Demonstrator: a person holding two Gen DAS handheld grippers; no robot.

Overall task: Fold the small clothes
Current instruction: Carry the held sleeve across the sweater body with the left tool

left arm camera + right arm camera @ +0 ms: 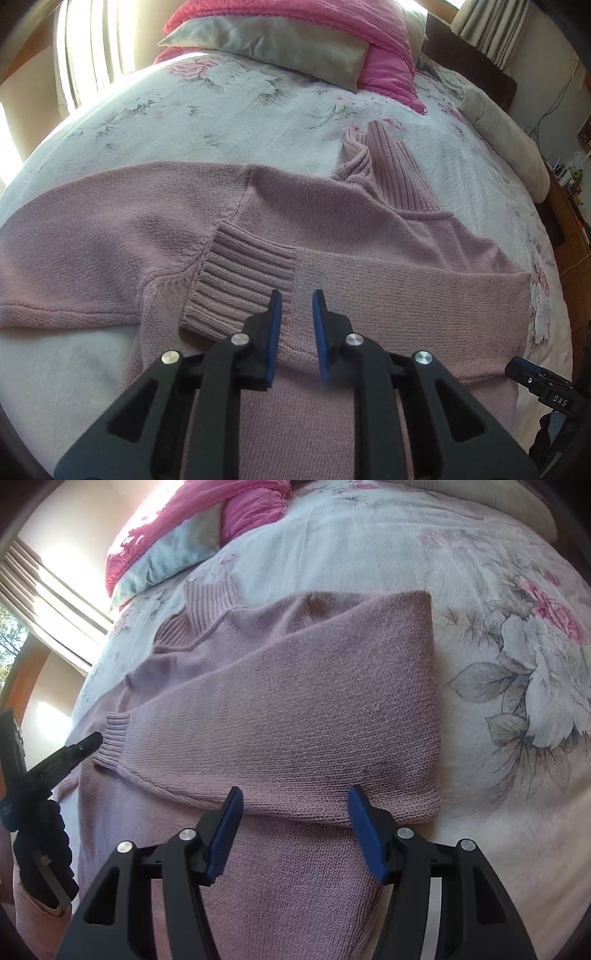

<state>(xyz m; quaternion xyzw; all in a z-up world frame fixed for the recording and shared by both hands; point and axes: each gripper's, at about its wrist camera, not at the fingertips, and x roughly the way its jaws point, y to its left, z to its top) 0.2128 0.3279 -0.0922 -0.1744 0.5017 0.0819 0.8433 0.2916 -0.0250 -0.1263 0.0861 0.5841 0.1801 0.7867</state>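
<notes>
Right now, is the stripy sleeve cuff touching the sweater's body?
Touching. The left wrist view shows the ribbed cuff of the folded sleeve lying flat on the pink sweater, no gap.

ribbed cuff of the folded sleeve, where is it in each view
Left wrist: the cuff lies centre, just left of the left gripper tips.
Right wrist: the cuff is at far left, beside the left gripper's tip.
Shared landmark: the ribbed collar.
</notes>
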